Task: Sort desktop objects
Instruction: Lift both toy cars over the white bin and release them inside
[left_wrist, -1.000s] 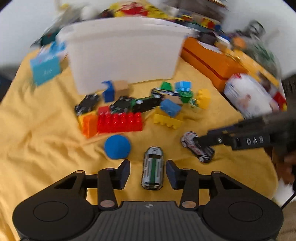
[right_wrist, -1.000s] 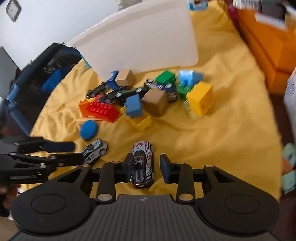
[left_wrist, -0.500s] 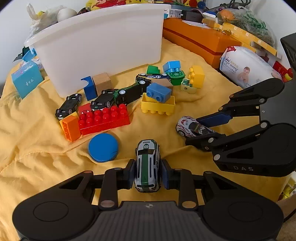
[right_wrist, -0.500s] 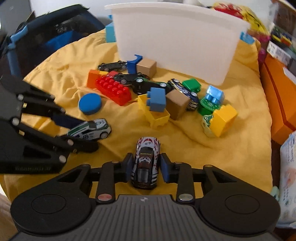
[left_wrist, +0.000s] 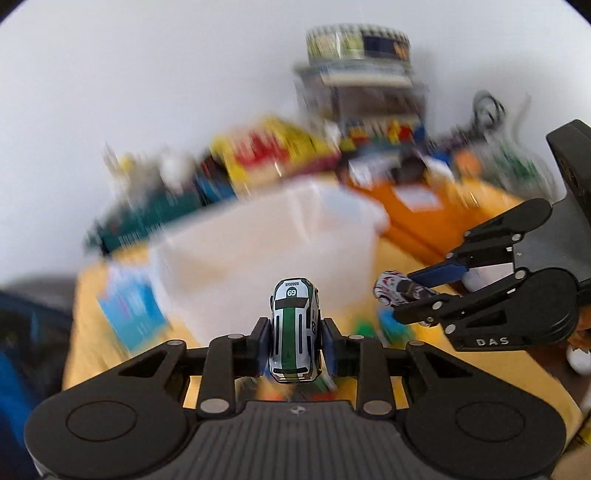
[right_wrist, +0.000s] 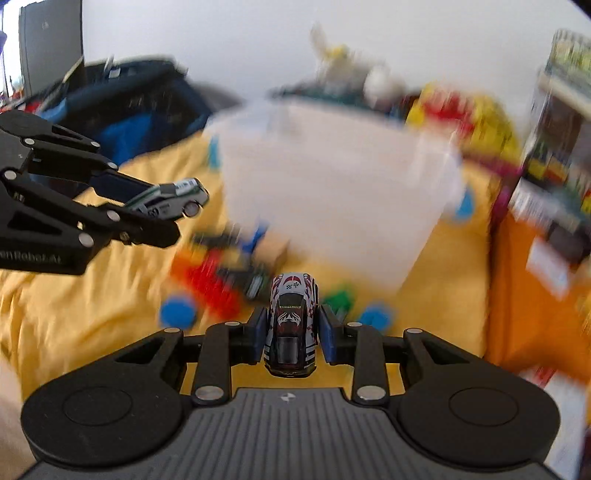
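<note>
My left gripper (left_wrist: 294, 341) is shut on a white toy car with a green stripe (left_wrist: 294, 328), held in the air above the yellow cloth (left_wrist: 92, 325). My right gripper (right_wrist: 291, 334) is shut on a white, red and black toy car (right_wrist: 291, 325), also lifted. Each view shows the other gripper with its car: the right one (left_wrist: 402, 295) with the red-patterned car (left_wrist: 397, 291), the left one (right_wrist: 166, 206) with the green-striped car (right_wrist: 170, 197). A white plastic bin (right_wrist: 332, 192) stands just beyond both. Blurred blocks and dark toy cars (right_wrist: 221, 273) lie on the cloth below.
An orange box (left_wrist: 424, 218) sits right of the bin, with blurred packages and shelves (left_wrist: 362, 85) behind it. A light blue box (left_wrist: 129, 310) lies left of the bin. A dark blue bag (right_wrist: 122, 110) stands at the far left. A blue disc (right_wrist: 177, 314) rests on the cloth.
The left gripper closed on the green-striped car. Both grippers have risen from the cloth with their cars and now face the white bin; the views are motion-blurred.
</note>
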